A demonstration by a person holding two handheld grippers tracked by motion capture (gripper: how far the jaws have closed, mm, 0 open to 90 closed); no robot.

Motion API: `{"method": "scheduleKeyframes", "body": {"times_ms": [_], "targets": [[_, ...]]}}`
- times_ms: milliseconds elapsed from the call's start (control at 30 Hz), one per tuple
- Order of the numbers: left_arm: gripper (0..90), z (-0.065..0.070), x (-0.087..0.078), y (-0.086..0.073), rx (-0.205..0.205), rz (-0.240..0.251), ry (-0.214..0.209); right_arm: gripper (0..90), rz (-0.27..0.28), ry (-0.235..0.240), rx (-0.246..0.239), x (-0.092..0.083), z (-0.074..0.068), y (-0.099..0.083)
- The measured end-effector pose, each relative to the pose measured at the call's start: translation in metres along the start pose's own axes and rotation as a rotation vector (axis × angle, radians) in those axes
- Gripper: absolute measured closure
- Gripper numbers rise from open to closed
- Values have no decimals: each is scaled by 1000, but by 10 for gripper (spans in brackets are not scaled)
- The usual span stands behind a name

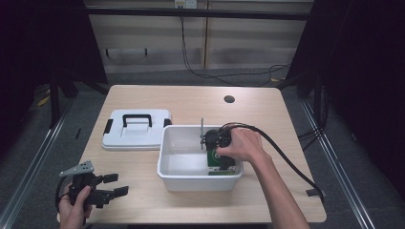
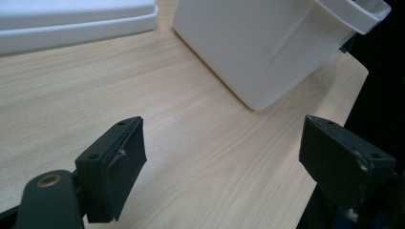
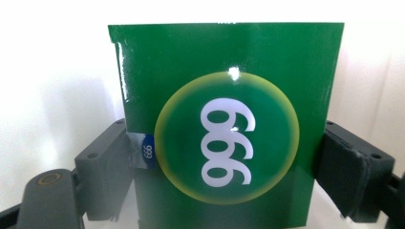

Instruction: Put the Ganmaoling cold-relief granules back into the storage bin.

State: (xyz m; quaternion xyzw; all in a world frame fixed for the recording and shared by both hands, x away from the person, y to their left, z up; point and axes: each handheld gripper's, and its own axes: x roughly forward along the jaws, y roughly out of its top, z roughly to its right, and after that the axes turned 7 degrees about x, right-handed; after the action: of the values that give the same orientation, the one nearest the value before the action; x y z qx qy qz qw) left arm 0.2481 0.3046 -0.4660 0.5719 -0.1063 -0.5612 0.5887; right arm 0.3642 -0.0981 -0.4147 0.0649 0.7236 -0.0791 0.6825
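Right gripper clamping green box, inside white bin

Open tabletop lies along the far edge and along the near edge between the left gripper and the white tub. The lid blocks the left middle, just beside the tub. Inside the tub, the green box and the right gripper crowd its right wall; its left half is free.

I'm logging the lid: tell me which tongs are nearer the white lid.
Left. The left tongs sit open at the table's near left corner, just below the white lid; the right tongs are in the white bin, gripping the green box.
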Motion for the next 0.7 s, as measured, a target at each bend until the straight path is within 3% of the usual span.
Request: {"method": "scheduleKeyframes", "body": {"times_ms": [700], "targets": [[161,0,0,0,-3,-1,-2,132,20,-5,24,1,0,-3]]}}
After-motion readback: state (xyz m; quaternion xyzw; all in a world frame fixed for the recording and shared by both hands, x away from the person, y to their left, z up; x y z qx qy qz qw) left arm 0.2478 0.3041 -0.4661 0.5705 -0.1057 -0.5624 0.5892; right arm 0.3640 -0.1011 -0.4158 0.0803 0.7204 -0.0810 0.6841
